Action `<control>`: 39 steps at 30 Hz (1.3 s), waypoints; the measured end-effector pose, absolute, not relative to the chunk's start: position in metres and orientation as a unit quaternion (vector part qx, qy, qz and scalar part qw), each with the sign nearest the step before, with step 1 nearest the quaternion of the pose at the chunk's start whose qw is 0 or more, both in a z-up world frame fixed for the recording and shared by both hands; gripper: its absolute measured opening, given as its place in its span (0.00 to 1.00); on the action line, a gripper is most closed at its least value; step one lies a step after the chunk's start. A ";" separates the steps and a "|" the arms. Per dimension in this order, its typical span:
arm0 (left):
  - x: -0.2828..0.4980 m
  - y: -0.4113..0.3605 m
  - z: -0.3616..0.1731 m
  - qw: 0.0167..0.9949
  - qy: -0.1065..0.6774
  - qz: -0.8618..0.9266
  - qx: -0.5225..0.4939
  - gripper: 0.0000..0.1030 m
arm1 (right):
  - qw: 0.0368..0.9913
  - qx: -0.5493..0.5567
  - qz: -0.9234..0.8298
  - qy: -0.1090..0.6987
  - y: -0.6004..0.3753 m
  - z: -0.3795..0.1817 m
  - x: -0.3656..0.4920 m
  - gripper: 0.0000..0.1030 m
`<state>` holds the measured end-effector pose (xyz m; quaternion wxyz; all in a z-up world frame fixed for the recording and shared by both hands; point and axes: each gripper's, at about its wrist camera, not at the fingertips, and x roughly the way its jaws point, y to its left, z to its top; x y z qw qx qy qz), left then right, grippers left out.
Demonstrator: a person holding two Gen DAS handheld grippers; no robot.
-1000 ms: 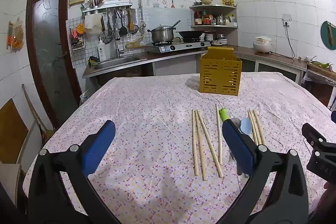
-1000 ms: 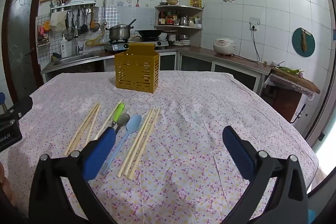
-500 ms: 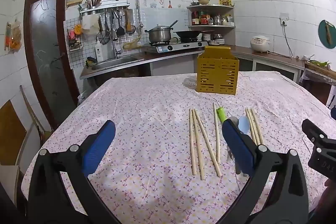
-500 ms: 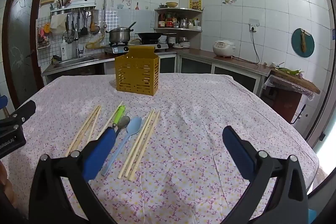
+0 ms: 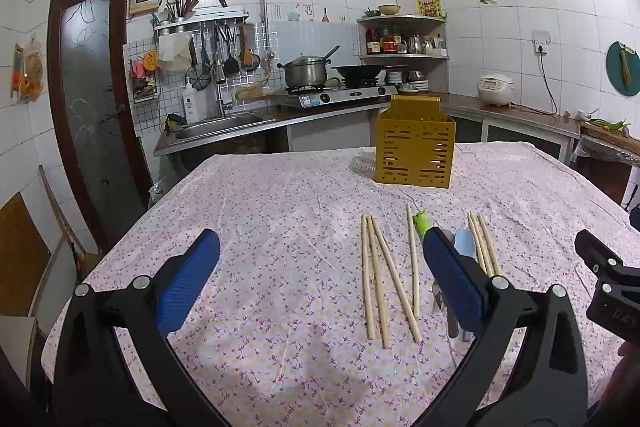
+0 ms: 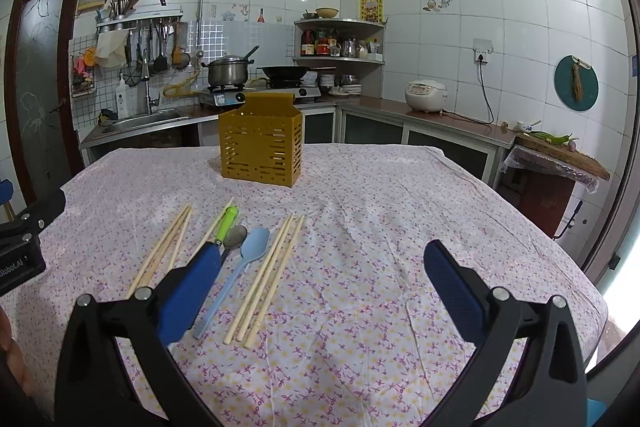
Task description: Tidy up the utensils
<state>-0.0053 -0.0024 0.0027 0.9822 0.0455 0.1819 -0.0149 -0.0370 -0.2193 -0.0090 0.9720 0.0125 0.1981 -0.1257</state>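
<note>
A yellow slotted utensil holder (image 5: 415, 147) (image 6: 262, 147) stands upright at the far middle of the table. In front of it lie wooden chopsticks (image 5: 378, 277) (image 6: 162, 251) in a left group, a green-handled utensil (image 5: 420, 223) (image 6: 226, 223), a metal spoon (image 6: 236, 237), a light blue spoon (image 5: 465, 241) (image 6: 240, 267) and a second chopstick group (image 5: 482, 243) (image 6: 270, 273). My left gripper (image 5: 320, 271) hovers open above the near table, left of the utensils. My right gripper (image 6: 324, 283) hovers open, its left finger over the utensils. Both hold nothing.
A floral tablecloth (image 5: 280, 227) (image 6: 400, 227) covers the table. Behind it run a counter with a sink (image 5: 216, 125), a stove with a pot (image 5: 306, 75) and a rice cooker (image 6: 426, 95). A wooden door (image 5: 92, 107) stands at the left.
Both views have tilted slightly, so the table and utensils sit a bit lower in the frame. Both grippers stay open, and the utensils have not moved.
</note>
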 end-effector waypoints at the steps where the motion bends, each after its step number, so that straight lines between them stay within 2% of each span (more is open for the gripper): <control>1: -0.005 -0.002 0.003 0.982 0.183 -0.016 0.045 0.95 | 0.972 0.012 -0.125 0.198 -0.220 -0.011 -0.036 0.96; 39: -0.006 0.000 0.004 0.982 0.182 -0.014 0.046 0.95 | 0.972 0.010 -0.130 0.195 -0.219 -0.012 -0.032 0.96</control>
